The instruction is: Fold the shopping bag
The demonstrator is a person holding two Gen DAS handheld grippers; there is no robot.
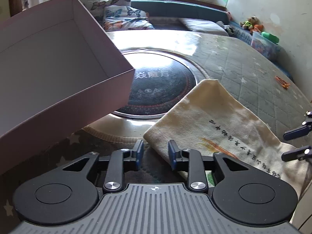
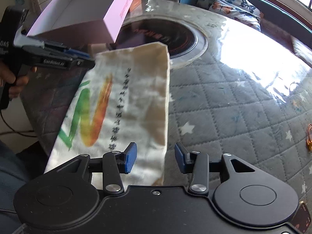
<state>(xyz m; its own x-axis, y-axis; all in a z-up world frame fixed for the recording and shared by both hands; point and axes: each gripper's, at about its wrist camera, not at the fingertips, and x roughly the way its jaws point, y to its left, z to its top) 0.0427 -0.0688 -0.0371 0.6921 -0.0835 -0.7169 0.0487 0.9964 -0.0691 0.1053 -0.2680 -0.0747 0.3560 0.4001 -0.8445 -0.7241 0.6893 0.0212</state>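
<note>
Shopping bag (image 2: 124, 105) lies on the quilted desk (image 2: 234, 117) as a long narrow strip, cream canvas with a green-to-orange logo and a column of dark print on top; I judge the lengthwise fold done and the crosswise folds left to do. Left hand-held gripper (image 1: 156, 155): pads apart, nothing pressed between them, the bag's left edge lying just under the right-hand pad. In the right wrist view that tool reaches the bag's far left corner from the side; contact there is not clear. Right hand-held gripper (image 2: 155, 159): jaws apart, straddling the bag's long right edge near my end, not clamped on it. Edges: the bag's near end runs toward the desk's near edge by my lap. Pink box (image 1: 58, 68) sits close on the left, just beyond the far corner, and limits any swing that way. Round dark inset (image 1: 161, 89) lies past the far end. Open quilt to the right offers room.
</note>
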